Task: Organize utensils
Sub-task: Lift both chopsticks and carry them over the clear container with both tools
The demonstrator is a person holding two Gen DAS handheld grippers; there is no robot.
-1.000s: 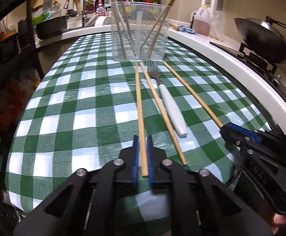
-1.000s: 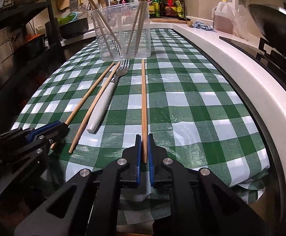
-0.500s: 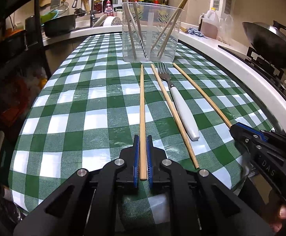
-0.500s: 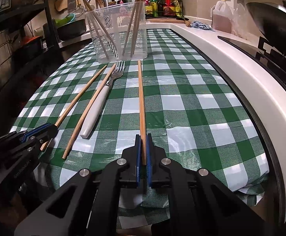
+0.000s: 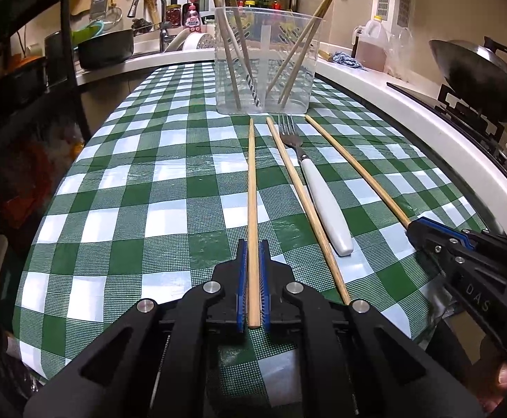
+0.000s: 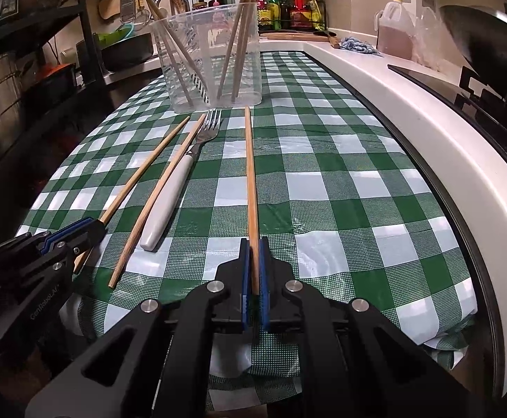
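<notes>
My left gripper (image 5: 252, 244) is shut on the near end of a wooden chopstick (image 5: 251, 181) that points at the clear plastic holder (image 5: 264, 66). My right gripper (image 6: 252, 242) is shut on another chopstick (image 6: 250, 163), also pointing at the holder (image 6: 211, 62). Between them on the green checked cloth lie a third chopstick (image 5: 305, 205) and a white-handled fork (image 5: 319, 198). The holder contains several chopsticks and a white utensil. The right gripper shows in the left wrist view (image 5: 417, 224); the left gripper shows in the right wrist view (image 6: 93, 228).
A white counter edge (image 6: 410, 129) runs along the right of the cloth, with a stove and wok (image 5: 480, 73) beyond. A sink with pots (image 5: 103, 48) and a dark shelf rack (image 6: 27, 69) stand at the left. A jug (image 6: 394, 31) stands behind.
Both grippers have lifted and tilted slightly with their chopsticks still held; the holder sits lower and farther in view. The fork and middle chopstick have not moved.
</notes>
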